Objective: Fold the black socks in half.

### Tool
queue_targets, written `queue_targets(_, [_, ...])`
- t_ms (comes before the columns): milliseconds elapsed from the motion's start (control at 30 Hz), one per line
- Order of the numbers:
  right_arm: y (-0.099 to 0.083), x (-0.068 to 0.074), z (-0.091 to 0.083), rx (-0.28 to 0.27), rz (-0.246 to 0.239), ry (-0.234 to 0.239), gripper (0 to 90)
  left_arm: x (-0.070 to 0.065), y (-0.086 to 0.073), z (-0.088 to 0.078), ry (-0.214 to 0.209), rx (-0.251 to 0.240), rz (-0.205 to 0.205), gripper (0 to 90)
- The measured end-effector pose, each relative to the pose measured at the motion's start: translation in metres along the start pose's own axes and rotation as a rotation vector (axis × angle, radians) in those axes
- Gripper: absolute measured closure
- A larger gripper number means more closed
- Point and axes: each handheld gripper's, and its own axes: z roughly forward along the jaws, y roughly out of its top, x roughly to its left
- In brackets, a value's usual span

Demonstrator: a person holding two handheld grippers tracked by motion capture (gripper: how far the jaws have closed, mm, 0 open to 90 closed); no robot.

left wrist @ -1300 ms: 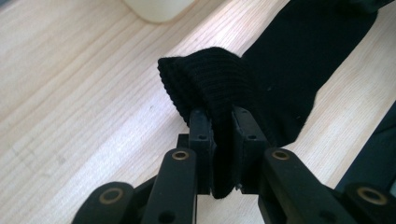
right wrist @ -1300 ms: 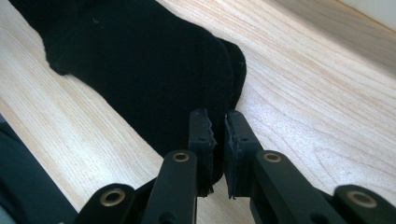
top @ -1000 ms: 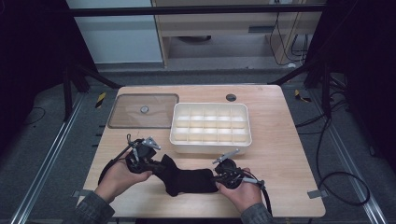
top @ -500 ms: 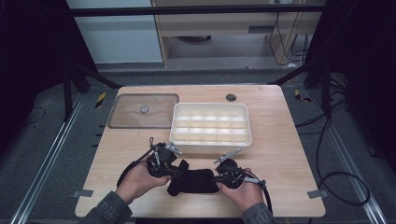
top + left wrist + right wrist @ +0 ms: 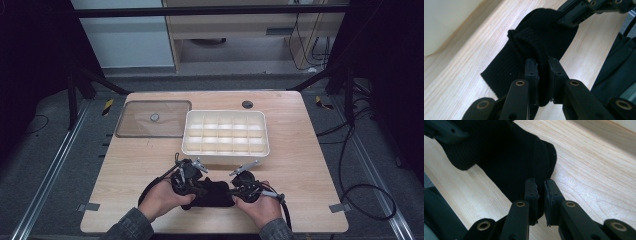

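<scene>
Sock: black sock (image 5: 212, 192) flat on the wooden table (image 5: 310, 165), just in front of the white divided tray (image 5: 225, 135), on the person's side of it.
Long way of sock: side to side, along the tray's near wall.
Left gripper: left gripper (image 5: 543, 72) nearly shut, pinching a thick ribbed fold of the sock, with cloth squeezed between the two black jaws.
Right gripper: right gripper (image 5: 541, 192) nearly shut too, nipping the thin edge at the sock's other end, low by the table.
Where the ends sit: left end under the tray's left half, right end under its right half, hands close together.
Which way: sock lies between the two grippers, each one pointing in toward the middle of it.
Nearer hand: about the same, both touching the sock already.
Best guess of step: folding or rolling the sock, one end toward the other.
Also there: clear lid (image 5: 152, 119) left of the tray, well apart from the sock.
</scene>
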Motion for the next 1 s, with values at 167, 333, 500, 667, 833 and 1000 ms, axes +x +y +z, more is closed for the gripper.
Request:
queue_targets(167, [-0.001, -0.001, 0.000, -0.003, -0.003, 0.007, 82.3, -0.002, 0.003, 0.006, 0.000, -0.012, 0.003, 78.7])
queue_targets(333, [-0.001, -0.002, 0.001, -0.005, 0.000, 0.006, 82.3, -0.002, 0.004, 0.014, -0.010, -0.007, -0.004, 78.7])
queue_targets(500, [-0.003, -0.003, 0.002, -0.008, 0.004, 0.007, 82.1, -0.003, 0.004, 0.020, -0.022, 0.000, -0.009, 78.7])
queue_targets(667, [-0.004, -0.004, 0.003, -0.004, 0.015, 0.007, 82.0, -0.005, 0.005, 0.023, -0.015, -0.001, -0.011, 78.2])
queue_targets(833, [-0.005, -0.005, 0.003, -0.012, 0.015, 0.016, 81.3, -0.007, 0.009, 0.028, -0.012, -0.008, -0.005, 77.6])
queue_targets(1000, [-0.006, -0.006, 0.003, -0.011, 0.022, 0.011, 79.7, -0.007, 0.009, 0.031, -0.011, -0.042, -0.039, 74.8])
